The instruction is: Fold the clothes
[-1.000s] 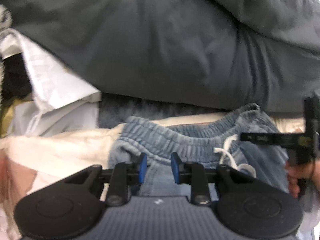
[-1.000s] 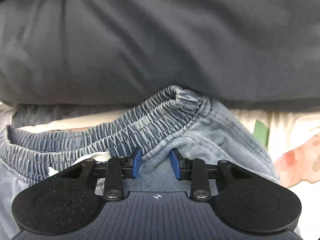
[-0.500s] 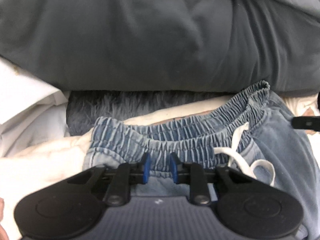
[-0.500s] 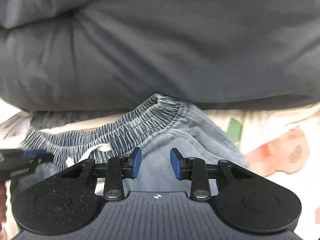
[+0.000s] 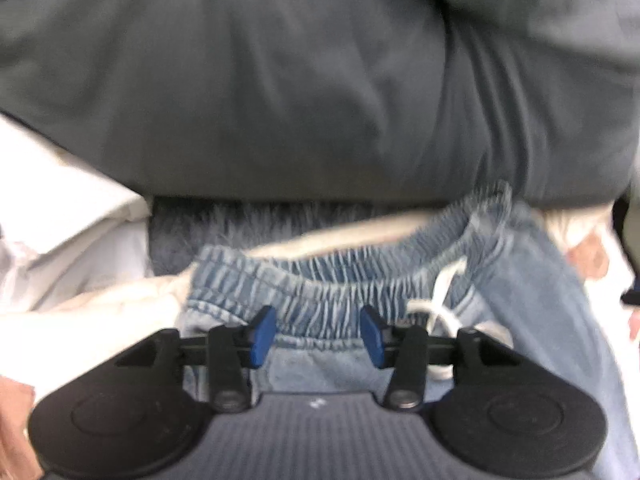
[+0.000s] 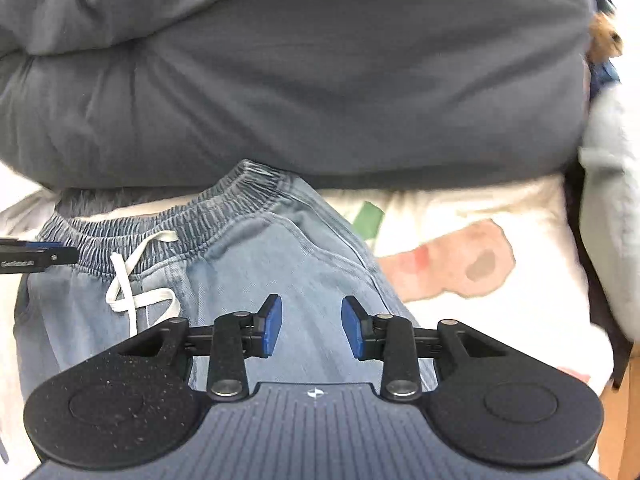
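Light blue denim pants (image 5: 532, 292) with an elastic waistband (image 5: 320, 284) and a white drawstring (image 5: 440, 300) lie on a bed. My left gripper (image 5: 318, 334) is open, its blue pads either side of the waistband's left part, holding nothing. My right gripper (image 6: 312, 326) is open and empty above the pants (image 6: 248, 268), back from the waistband (image 6: 208, 216). The white drawstring (image 6: 128, 284) lies to its left. The left gripper's finger (image 6: 32, 254) shows at the left edge of the right wrist view.
A big dark grey duvet (image 5: 300, 80) bulges right behind the waistband, also in the right wrist view (image 6: 300, 80). A cream sheet with a pink print (image 6: 460, 264) lies to the right. White cloth (image 5: 60, 208) lies at the left. A light grey garment (image 6: 612, 208) lies at the far right.
My left gripper has opened wider at the waistband. My right gripper has opened and pulled back from the waistband, so more of the pants shows.
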`<state>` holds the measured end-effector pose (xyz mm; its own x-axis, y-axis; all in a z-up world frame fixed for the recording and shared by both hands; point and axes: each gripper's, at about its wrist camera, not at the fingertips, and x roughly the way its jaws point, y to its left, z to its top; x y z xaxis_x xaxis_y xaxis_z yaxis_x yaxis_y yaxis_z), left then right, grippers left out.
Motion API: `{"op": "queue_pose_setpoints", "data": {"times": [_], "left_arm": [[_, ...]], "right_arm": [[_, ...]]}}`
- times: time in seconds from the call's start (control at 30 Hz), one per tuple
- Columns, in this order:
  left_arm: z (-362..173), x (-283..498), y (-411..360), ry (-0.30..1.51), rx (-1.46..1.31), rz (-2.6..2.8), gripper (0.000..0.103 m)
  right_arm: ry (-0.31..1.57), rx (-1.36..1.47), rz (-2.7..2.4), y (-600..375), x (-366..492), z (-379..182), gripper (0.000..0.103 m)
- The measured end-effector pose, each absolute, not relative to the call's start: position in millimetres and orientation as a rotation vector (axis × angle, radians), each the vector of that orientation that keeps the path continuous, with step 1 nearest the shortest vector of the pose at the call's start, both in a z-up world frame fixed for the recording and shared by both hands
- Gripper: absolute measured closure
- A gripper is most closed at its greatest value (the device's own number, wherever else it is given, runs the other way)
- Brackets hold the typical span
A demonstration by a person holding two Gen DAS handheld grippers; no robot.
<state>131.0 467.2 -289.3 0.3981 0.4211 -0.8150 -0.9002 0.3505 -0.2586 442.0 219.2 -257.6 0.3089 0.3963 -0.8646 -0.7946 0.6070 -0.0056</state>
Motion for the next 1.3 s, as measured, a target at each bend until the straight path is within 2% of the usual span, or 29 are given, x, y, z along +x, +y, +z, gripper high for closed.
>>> {"op": "queue_pose_setpoints", "data": {"times": [0.13, 0.43, 0.67, 1.3], "left_arm": [[-273.3, 125.3, 460.7, 0.677, -0.814, 0.954, 0.051], [-271.6, 144.2, 443.5, 0.714, -0.762, 0.894, 0.050], [-271.5, 157.9, 432.2, 0.744, -0.733, 0.862, 0.049], [-243.7, 251.0, 387.3, 0.861, -0.573, 0.679, 0.049]], "right_arm": [[0.975, -0.437, 0.795, 186.8, 442.5, -258.3, 0.063], [1.002, -0.395, 0.667, 92.2, 433.0, -239.5, 0.063], [1.000, -0.355, 0.618, 38.1, 409.0, -229.4, 0.058], [0.951, -0.096, 0.373, -136.9, 337.3, -218.2, 0.056]]}}
